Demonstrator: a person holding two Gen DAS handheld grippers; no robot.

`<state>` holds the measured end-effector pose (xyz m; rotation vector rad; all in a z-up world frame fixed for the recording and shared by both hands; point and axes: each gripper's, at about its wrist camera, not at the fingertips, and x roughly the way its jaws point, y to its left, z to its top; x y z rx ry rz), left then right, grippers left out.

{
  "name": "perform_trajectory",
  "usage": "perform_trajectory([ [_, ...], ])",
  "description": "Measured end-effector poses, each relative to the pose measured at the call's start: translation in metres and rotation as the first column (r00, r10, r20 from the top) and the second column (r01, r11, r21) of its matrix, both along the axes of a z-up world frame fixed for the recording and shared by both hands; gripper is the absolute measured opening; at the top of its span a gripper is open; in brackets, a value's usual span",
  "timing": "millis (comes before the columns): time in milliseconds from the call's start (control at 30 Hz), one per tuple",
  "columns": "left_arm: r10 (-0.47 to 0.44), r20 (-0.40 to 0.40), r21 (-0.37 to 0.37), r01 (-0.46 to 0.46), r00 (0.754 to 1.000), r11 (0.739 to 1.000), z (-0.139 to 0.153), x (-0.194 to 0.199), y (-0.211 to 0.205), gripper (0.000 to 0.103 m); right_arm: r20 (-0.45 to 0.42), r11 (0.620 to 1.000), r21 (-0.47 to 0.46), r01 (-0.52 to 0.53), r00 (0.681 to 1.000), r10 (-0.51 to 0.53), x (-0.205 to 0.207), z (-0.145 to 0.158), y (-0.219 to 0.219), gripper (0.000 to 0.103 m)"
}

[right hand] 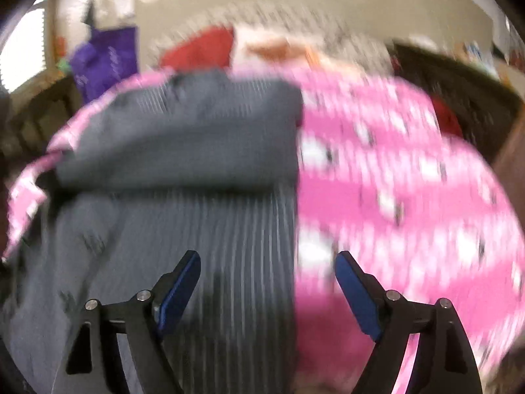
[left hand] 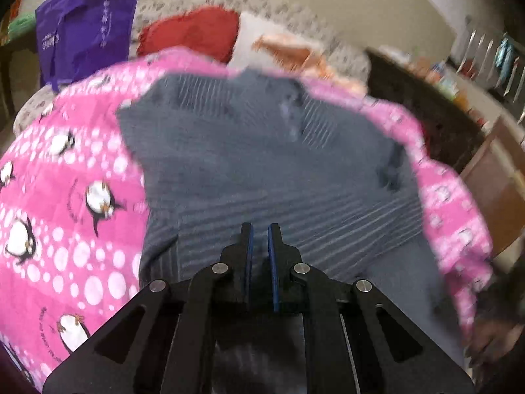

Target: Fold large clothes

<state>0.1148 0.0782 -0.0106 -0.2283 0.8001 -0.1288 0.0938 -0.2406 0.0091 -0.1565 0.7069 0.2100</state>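
A grey striped garment (left hand: 262, 151) lies spread on a pink blanket printed with penguins (left hand: 65, 197). In the right wrist view its far part is folded over onto itself (right hand: 197, 131), with the pink blanket (right hand: 410, 180) to the right. My left gripper (left hand: 261, 229) hovers over the near half of the garment, its blue pads shut to a thin slit with nothing seen between them. My right gripper (right hand: 267, 257) stands wide open above the garment's straight right edge, with nothing between its fingers. Both views are blurred.
Beyond the blanket lie a red cloth (left hand: 193, 32) and a white and orange bundle (left hand: 282, 46) on a pale patterned cover. A purple bag (left hand: 88, 26) stands at the back left. Dark furniture (left hand: 426, 98) runs along the right side.
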Motion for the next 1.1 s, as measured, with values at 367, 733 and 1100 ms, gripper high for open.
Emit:
perform_trajectory([
  [367,0.134,-0.024,0.009,-0.134,0.991,0.991,-0.042,0.000,0.021,0.006,-0.011,0.985,0.104,-0.139,0.990,0.140,0.131,-0.008,0.026,0.030],
  [733,0.132,-0.037,-0.092,-0.135,0.991,0.987,-0.048,0.002,0.032,0.006,-0.058,0.990,0.138,-0.040,0.997,0.048,0.169,-0.039,0.004,0.025],
  [1100,0.133,-0.039,-0.085,-0.136,0.990,0.987,-0.046,0.004,0.030,0.006,-0.151,0.994,0.096,0.052,0.988,-0.037,0.216,-0.033,-0.008,0.066],
])
